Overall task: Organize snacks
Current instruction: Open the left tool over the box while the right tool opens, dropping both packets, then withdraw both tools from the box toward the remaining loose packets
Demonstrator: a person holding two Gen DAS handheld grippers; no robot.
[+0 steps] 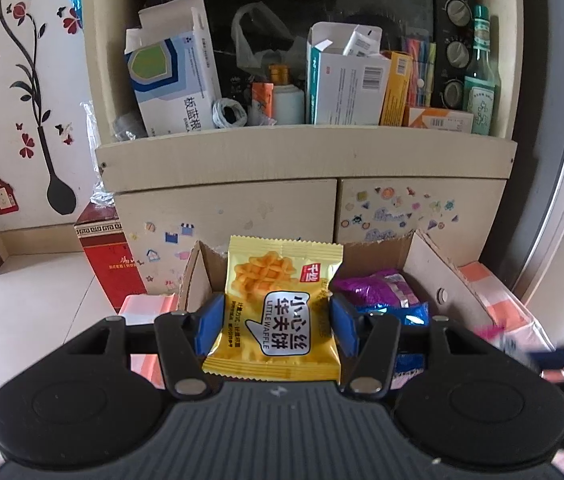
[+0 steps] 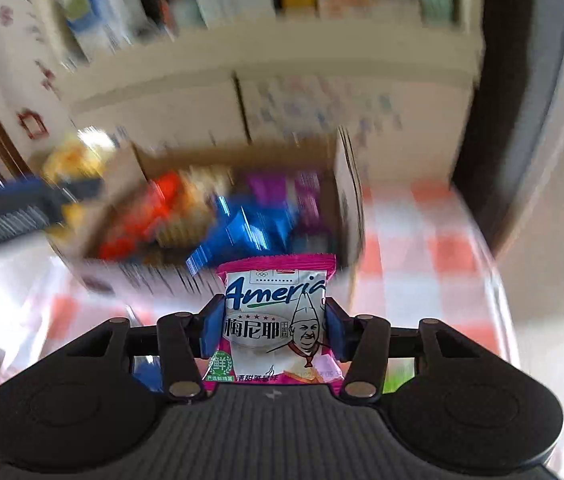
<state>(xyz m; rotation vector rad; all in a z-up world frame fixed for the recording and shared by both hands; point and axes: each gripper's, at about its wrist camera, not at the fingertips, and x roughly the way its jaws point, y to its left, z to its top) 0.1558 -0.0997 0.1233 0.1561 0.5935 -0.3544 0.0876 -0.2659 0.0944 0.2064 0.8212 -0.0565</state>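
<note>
The yellow waffle packet (image 1: 282, 312) is clamped at its two side edges between the blue pads of the left gripper (image 1: 276, 326), face toward the camera, in front of the open cardboard box (image 1: 417, 264). Gripping the sides keeps the flat packet upright, so it can probably go into the box edge first.

The pink-edged white snack packet (image 2: 278, 324) is held the same way by the right gripper (image 2: 272, 330), both pads pressed against its sides. It sits over the checked tablecloth (image 2: 421, 248), just short of the box's near wall. The right wrist view is heavily blurred, which suggests this hand is in motion; direction cannot be determined.

The box stands on the checked cloth with its flaps (image 1: 441, 280) folded outward, leaving the top open for loading. Inside lie a purple packet (image 1: 377, 290) and a blue packet (image 1: 409, 314); the right view also shows red wrappers, too blurred to identify.

Behind the box stands a cream cabinet (image 1: 301, 160). Its shelf carries medicine cartons (image 1: 178, 80) and a green bottle (image 1: 479, 80), well apart from the work.
</note>
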